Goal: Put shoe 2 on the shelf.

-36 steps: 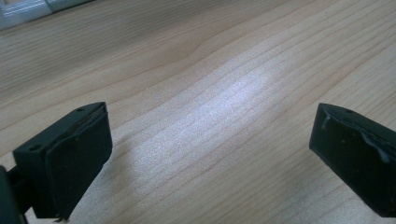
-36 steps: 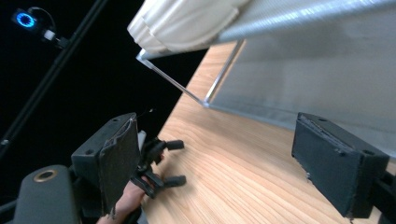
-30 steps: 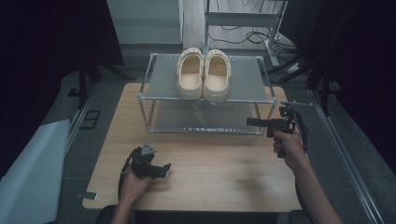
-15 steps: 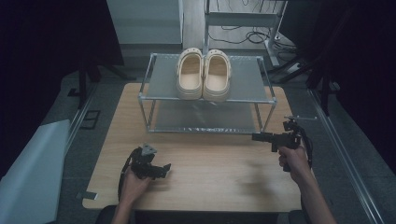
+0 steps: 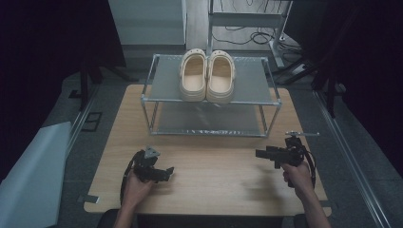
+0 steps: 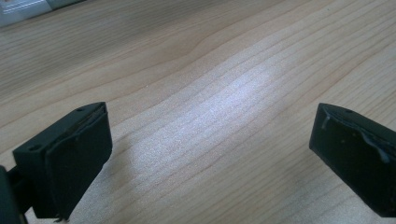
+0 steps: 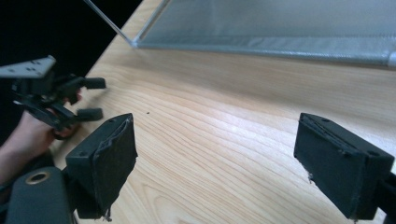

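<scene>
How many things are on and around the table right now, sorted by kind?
Cream clogs: 2, side by side on the top shelf
Metal shoe rack: 1
Wooden table: 1
Handheld grippers: 2, left gripper and right gripper, both open and empty
Total: 6

The person's left hand [image 5: 135, 183] holds the left gripper [image 5: 167, 172] low at the near left, its jaws pointing toward the right and standing wide apart with nothing between them, as the left gripper view shows. The right hand [image 5: 297, 172] holds the right gripper [image 5: 259, 153] at the near right, level and pointing left toward the other, its jaws likewise spread and empty. Both forearms come in from the bottom edge, well apart from each other.
</scene>
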`<action>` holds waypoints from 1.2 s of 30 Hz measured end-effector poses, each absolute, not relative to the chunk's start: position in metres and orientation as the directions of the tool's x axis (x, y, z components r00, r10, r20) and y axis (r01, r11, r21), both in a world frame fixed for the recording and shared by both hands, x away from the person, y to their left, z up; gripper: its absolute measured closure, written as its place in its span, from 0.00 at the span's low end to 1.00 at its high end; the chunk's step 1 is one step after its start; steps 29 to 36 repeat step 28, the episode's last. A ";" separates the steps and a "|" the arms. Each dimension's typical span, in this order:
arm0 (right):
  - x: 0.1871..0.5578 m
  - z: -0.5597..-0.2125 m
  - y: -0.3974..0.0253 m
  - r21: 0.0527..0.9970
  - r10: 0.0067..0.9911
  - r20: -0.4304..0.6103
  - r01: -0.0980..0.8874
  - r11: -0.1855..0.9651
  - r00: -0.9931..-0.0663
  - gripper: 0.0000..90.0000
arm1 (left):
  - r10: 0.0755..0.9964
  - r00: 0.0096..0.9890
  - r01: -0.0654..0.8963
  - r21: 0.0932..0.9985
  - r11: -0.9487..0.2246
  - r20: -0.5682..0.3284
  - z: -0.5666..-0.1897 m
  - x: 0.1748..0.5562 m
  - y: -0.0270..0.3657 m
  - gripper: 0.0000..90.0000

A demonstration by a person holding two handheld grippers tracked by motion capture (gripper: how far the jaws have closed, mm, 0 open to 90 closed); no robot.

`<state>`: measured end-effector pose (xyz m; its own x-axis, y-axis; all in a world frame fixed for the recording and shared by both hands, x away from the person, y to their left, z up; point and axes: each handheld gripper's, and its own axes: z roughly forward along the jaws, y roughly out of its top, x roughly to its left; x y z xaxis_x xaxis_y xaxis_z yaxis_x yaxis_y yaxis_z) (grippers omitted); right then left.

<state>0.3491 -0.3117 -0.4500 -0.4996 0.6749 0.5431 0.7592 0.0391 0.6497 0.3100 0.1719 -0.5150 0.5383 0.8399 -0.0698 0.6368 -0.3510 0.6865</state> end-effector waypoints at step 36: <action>0.323 -0.510 -0.282 0.671 0.819 0.074 0.636 0.381 -0.569 0.05 | 0.827 0.561 0.627 0.675 -0.388 -0.046 -0.516 0.310 0.166 0.00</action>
